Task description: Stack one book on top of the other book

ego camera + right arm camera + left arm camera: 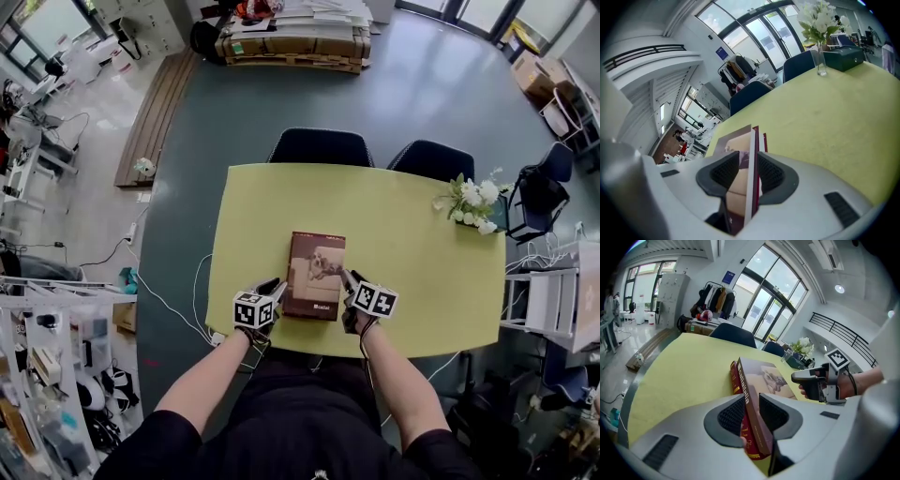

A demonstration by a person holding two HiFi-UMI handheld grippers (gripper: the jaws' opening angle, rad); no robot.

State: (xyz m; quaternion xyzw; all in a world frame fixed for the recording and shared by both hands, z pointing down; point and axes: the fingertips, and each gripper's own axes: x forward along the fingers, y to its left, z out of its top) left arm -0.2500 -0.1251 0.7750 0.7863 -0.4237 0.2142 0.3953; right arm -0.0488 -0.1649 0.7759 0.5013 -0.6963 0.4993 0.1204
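Pinching the two books from either side, I have the brown book (316, 274) lying flat on the red book (737, 380), the pair at the near edge of the table (412, 244), about midway along it. My left gripper (275, 289) takes the pair at the left edge and my right gripper (347, 279) at the right edge. In the left gripper view both spines run between the jaws, one pad on the brown cover and the other against the red book. In the right gripper view the jaws close the same way over the brown cover, the white page edges and a strip of red.

The table is yellow-green with rounded corners, and bare apart from the books and a vase of white flowers (473, 202) at its far right. Two dark chairs (321, 147) stand tucked in along the far side. The floor (441, 84) is grey-green, with white cables (178, 309) trailing on it to the left. Farther off sits a pallet of cardboard (291, 42), and crowded shelves (47, 356) stand near left. Tall windows (764, 310) and a rack of coats (715, 298) show in the left gripper view, with a railed balcony (843, 331) higher up to the right.

From the head view the red book is wholly covered by the brown one. The cover picture is too small to make out, and the spine lettering is cut off by my jaws. Whether the books touch the table or hang just above it, I cannot tell.
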